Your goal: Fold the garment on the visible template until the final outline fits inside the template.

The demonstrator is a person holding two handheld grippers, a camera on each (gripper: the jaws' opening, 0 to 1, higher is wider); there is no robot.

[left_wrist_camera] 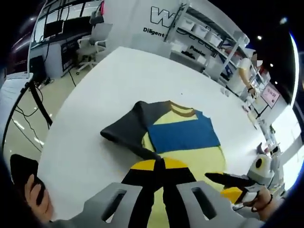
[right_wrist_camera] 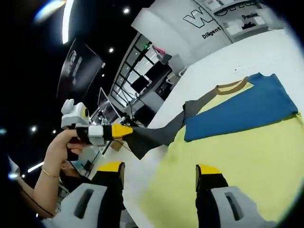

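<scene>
Left gripper (right_wrist_camera: 124,131) pinches the grey sleeve (right_wrist_camera: 156,135), folding it over the shirt (right_wrist_camera: 228,156); right gripper (right_wrist_camera: 159,178) spread; next, lay the sleeve flat.

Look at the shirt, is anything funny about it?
Yes. The shirt isn't flat: its grey sleeve is folded across the yellow and blue front, bunched and crooked. The other sleeve isn't visible. No tear or spill shows.

Yellow garment (left_wrist_camera: 190,126), blue band, grey sleeve, brown collar
</scene>
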